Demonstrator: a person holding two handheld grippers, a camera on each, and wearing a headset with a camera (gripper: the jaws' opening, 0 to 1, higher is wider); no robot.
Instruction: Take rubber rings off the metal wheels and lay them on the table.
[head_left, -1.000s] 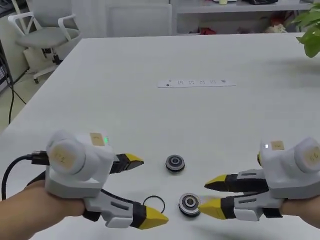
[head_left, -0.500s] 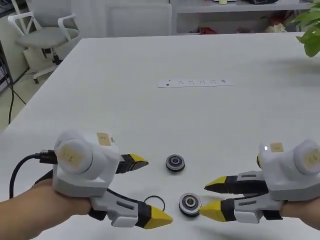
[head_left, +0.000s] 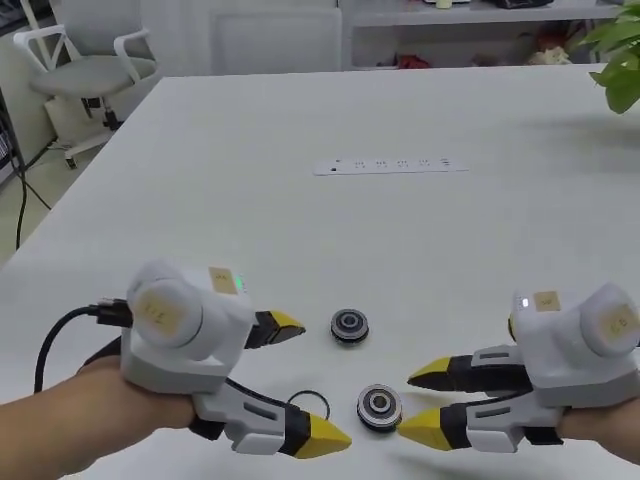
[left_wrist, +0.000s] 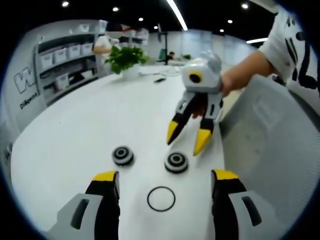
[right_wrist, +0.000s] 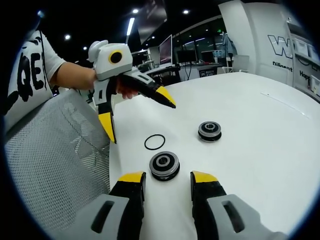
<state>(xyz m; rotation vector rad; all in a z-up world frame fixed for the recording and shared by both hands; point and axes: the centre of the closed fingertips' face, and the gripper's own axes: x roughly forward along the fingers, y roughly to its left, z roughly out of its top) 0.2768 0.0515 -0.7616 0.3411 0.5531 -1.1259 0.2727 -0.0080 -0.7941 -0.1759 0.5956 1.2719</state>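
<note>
The left gripper (head_left: 305, 380) has its yellow-tipped jaws spread wide and empty. A thin black rubber ring (head_left: 310, 403) lies flat on the white table (head_left: 250, 220) between them. The right gripper (head_left: 420, 402) is partly open and holds nothing, its tips just beside the nearer round metal wheel (head_left: 379, 405). A second metal wheel (head_left: 349, 325) sits farther out, well short of a white power strip (head_left: 390, 165).

Black rubber ring (head_left: 308, 404): lay on the white table (head_left: 300, 230), left of the near metal wheel (head_left: 380, 405).
Far metal wheel (head_left: 349, 325): sat behind them.
</note>
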